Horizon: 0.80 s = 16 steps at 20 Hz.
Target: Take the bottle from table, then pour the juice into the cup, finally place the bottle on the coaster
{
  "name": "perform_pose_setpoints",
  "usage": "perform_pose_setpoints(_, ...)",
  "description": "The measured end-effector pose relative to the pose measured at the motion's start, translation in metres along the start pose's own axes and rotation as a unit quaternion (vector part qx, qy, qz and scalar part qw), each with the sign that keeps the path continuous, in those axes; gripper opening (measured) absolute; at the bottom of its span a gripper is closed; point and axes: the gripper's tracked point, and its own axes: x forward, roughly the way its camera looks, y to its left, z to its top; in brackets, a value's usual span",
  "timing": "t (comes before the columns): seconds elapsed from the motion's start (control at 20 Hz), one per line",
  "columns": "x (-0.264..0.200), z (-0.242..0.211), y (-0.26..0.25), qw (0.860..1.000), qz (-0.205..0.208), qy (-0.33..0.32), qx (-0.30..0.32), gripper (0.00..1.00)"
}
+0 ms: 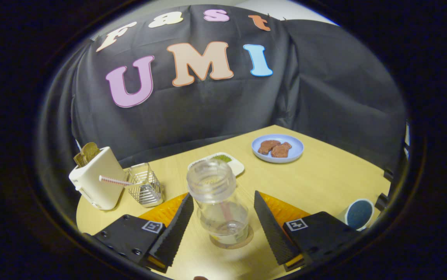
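A clear, uncapped bottle point(217, 202) stands upright on a round brown coaster point(247, 240), with a little pale liquid at its bottom. My gripper point(221, 197) is open, and the bottle sits between its two fingers. The left finger point(177, 229) is very close to the bottle's side and the right finger point(270, 225) stands a small gap away; neither presses on it. The ribbed glass cup point(145, 188) with a striped straw point(114, 181) stands beyond the left finger, beside the toaster.
A white toaster point(97, 182) holding bread stands at the table's far left. A small white dish point(233, 163) with something green lies behind the bottle. A blue plate point(278, 148) with brown pieces sits farther back right. A blue-topped round container point(358, 214) is by the right edge.
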Motion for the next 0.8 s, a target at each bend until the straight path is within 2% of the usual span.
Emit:
perform_pose_setpoints(0.15, -0.013, 0.03, 0.002, 1.0, 0.006, -0.026, -0.011, 0.98)
perform_pose_setpoints(0.55, -0.059, 0.112, 0.002, 0.995, 0.03, -0.089, 0.016, 0.98)
perform_pose_setpoints(0.8, -0.092, 0.158, -0.019, 0.991, 0.022, -0.129, 0.008, 0.98)
